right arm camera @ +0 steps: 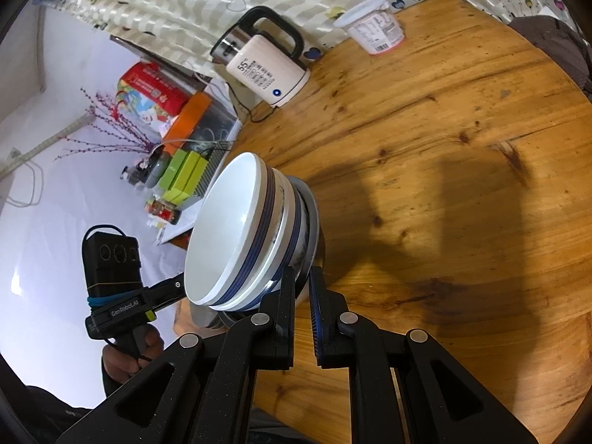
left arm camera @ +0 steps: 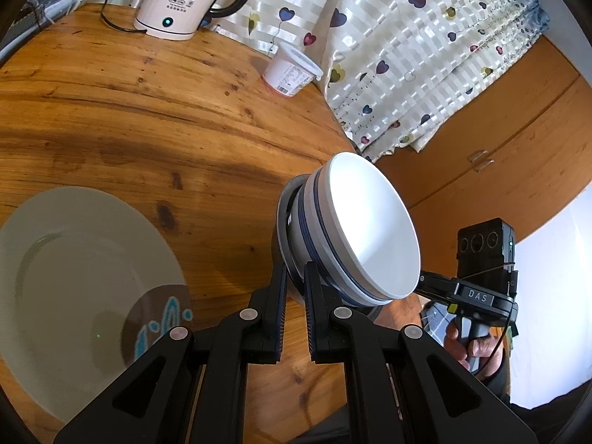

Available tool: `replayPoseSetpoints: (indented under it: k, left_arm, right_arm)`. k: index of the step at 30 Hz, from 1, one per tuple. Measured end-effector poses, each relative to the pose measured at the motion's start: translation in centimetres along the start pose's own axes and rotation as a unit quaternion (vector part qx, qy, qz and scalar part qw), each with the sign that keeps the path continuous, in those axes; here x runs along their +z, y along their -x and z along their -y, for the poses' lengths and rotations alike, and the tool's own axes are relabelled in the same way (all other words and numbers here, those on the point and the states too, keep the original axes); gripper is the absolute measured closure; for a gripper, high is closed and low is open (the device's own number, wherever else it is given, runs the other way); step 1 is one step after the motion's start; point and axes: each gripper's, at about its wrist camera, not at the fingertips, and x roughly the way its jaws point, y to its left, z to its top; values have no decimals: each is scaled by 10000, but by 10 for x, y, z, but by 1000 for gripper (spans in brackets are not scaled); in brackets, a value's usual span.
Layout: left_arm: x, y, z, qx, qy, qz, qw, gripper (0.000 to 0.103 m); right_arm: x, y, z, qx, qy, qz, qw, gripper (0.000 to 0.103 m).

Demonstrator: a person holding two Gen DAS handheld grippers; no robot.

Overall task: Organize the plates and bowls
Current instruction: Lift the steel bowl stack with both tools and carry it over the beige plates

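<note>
Two tools share one load here. Farthest left in the left wrist view, a pale plate (left arm camera: 74,259) lies flat on the wooden surface (left arm camera: 148,111), at about eight o'clock from the left tool (left arm camera: 296,277). That tool's pads are pressed together on the lower rim of a stack of bowls (left arm camera: 370,229). The stack is white bowls with blue bands nested over a grey one, and it sits at about one o'clock from the fingertips. Across the stack, at about three o'clock, the right tool (right arm camera: 301,281) is clamped on the opposite rim, so the bowls hang between the two with the open mouth on top.

The stack's axis runs from its grey base up through the mouth, and each wrist view shows it leaning towards the other hand. I cannot say for certain that the base has left the surface, though it looks clear of the wood.

The move ahead turns on the plate. It lies on the left tool's side, nearer that hand and well apart from the right one. If the bowls belong on it, the pair would likely have to travel leftward together, keeping the mouth level.

A kettle (left arm camera: 177,0) and a lidded tub (left arm camera: 292,70) stand at about eleven and twelve o'clock, near the far edge.
</note>
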Motion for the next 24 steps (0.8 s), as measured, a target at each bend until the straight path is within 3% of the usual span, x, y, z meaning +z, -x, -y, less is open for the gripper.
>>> replayPoseSetpoints:
  k: [24]
  left_arm:
    - [-15,66,-37,309,333,479,9978,95]
  right_arm:
    - [4,-53,-56,229,403,-423,9980,94]
